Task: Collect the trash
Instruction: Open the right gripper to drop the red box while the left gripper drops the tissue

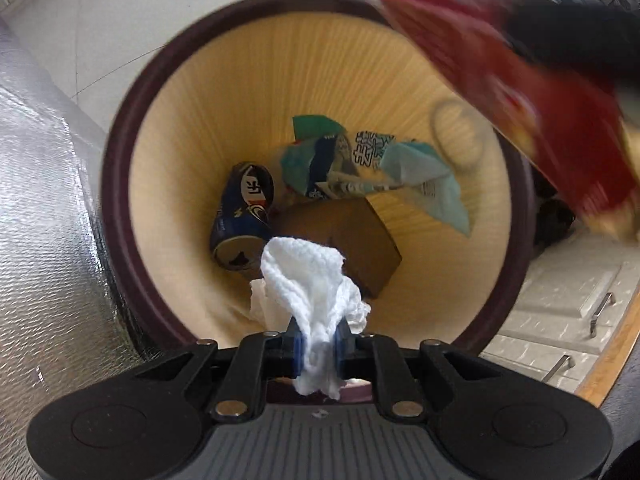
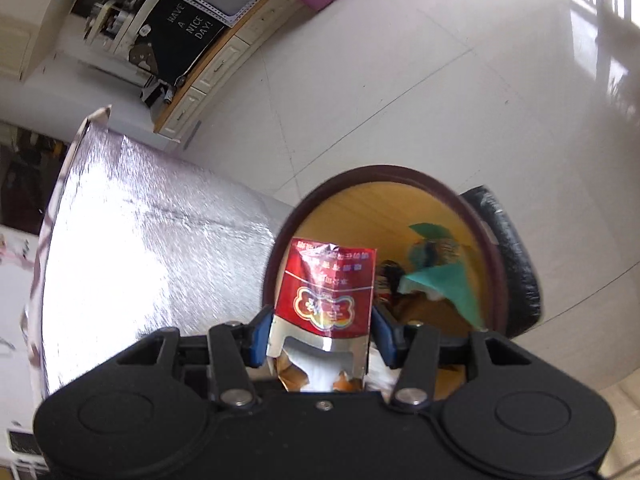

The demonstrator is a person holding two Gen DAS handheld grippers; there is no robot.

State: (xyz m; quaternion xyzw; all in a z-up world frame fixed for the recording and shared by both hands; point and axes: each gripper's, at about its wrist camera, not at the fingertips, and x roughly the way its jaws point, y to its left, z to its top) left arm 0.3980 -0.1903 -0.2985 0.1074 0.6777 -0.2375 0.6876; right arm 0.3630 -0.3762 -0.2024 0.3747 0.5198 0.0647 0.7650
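A round bin with a dark brown rim (image 1: 120, 184) and yellow inside stands on the floor; it also shows in the right wrist view (image 2: 498, 264). Inside lie a blue can (image 1: 240, 220), a brown box (image 1: 340, 240) and teal wrappers (image 1: 360, 164). My left gripper (image 1: 318, 346) is shut on a white crumpled tissue (image 1: 308, 280), held over the bin's mouth. My right gripper (image 2: 320, 340) is shut on a red snack packet (image 2: 328, 292), above the bin's near rim. That packet shows blurred at the upper right of the left wrist view (image 1: 520, 80).
A silver foil-covered surface (image 2: 140, 248) stands right beside the bin, also in the left wrist view (image 1: 40, 200). White cabinets with handles (image 1: 580, 312) stand close behind the bin. A black object (image 2: 516, 264) lies against the bin's far side. Pale tiled floor (image 2: 400, 80) surrounds it.
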